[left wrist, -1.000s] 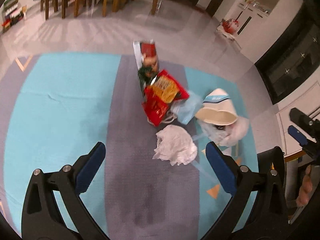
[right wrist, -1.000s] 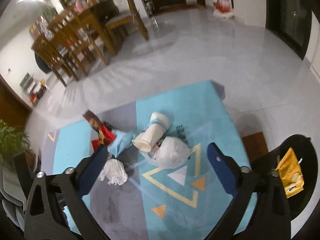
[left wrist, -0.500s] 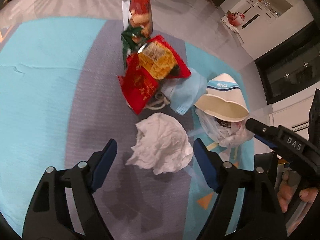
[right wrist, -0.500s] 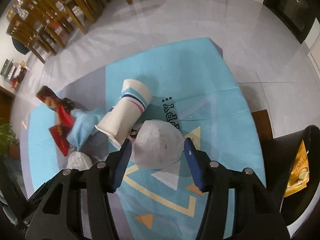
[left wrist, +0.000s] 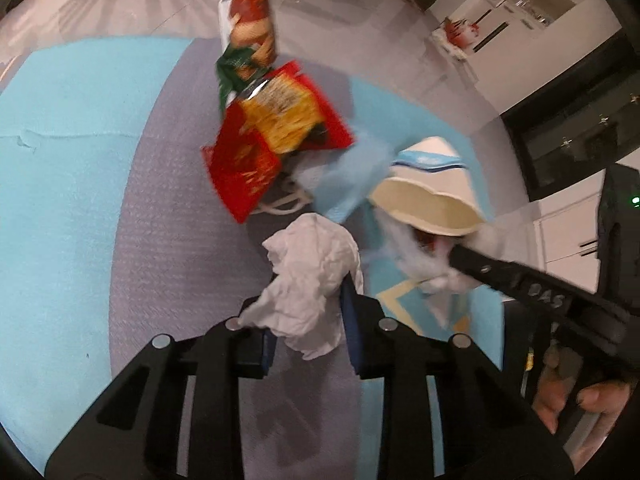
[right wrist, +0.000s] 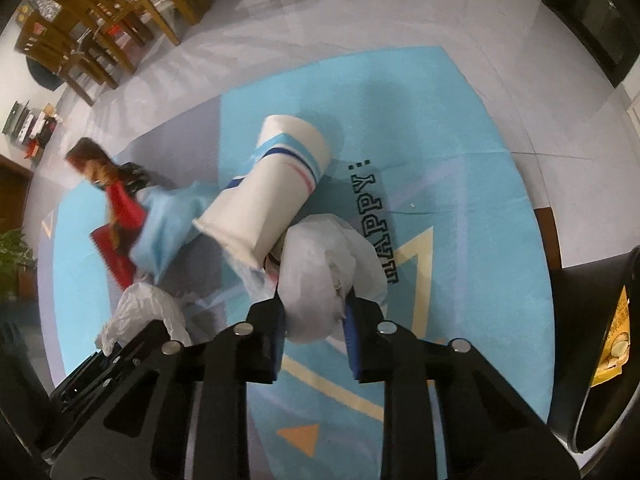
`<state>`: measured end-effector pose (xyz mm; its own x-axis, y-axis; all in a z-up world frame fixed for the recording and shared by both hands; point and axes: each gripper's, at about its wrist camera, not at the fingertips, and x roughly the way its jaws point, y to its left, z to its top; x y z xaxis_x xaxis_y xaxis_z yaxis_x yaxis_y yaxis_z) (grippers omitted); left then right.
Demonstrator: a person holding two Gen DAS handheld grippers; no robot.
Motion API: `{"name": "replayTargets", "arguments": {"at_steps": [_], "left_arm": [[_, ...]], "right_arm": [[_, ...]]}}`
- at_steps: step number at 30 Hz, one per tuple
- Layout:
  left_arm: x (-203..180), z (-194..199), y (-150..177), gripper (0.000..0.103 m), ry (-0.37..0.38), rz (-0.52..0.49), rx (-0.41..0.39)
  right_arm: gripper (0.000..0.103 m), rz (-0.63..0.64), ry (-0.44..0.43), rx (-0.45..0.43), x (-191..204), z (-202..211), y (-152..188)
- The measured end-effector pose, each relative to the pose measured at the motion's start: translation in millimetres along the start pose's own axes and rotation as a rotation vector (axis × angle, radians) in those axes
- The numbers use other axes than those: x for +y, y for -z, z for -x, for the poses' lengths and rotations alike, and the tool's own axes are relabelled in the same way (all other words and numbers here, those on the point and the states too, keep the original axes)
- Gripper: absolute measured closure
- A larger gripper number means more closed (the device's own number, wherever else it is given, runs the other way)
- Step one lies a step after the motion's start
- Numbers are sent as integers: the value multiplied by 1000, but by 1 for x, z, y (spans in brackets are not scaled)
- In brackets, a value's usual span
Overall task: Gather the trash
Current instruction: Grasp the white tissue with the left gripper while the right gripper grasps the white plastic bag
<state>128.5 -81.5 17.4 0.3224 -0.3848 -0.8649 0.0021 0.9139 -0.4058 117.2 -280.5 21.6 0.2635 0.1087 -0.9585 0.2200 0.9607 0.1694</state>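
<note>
Both hand-held grippers point down at a litter pile on a light-blue and grey patterned rug (right wrist: 460, 128). Left hand-held gripper (left wrist: 308, 320): its jaws have just been closing, and its blue pads now pinch the crumpled white paper tissue (left wrist: 312, 276), which bulges out above and below the pads. Right hand-held gripper (right wrist: 314, 328): its jaws have just been closing too, and they are now clamped on the puffy white plastic bag (right wrist: 328, 268); the bag's lower part is hidden behind the fingers.

From the left wrist view, the right tool crosses the lower right, and only part of the person's hand (left wrist: 580, 400) on it shows at the edge. Motion blur softens the whole pile.

Just beyond the bag, the cream paper cup with blue stripes (right wrist: 268, 200) lies on its side, its open rim toward the bag; whether they touch cannot be told. Beside the cup lies a pale-blue face mask (left wrist: 348, 176), partly under the red and yellow snack wrappers (left wrist: 272, 136). A further red and green snack packet (left wrist: 248, 36) lies behind them, its print unreadable.

At the right edge, a black bin (right wrist: 592, 344) is cut off, with a yellow packet (right wrist: 612, 336) inside.
</note>
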Motion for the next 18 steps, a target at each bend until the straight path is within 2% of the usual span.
{"name": "replayTargets", "arguments": {"at_steps": [5,10,18], "left_arm": [[-6,30,4,74,12,27,-15],[-13,59,8,73,-53,-7,-70],[-21,92,19,72,-82,-40,-138]], "right_arm": [[79,19,-46,-13,5,20,10],[79,41,-92,-51,7,44,20],[79,73,-148,-146,7,90,30]]}}
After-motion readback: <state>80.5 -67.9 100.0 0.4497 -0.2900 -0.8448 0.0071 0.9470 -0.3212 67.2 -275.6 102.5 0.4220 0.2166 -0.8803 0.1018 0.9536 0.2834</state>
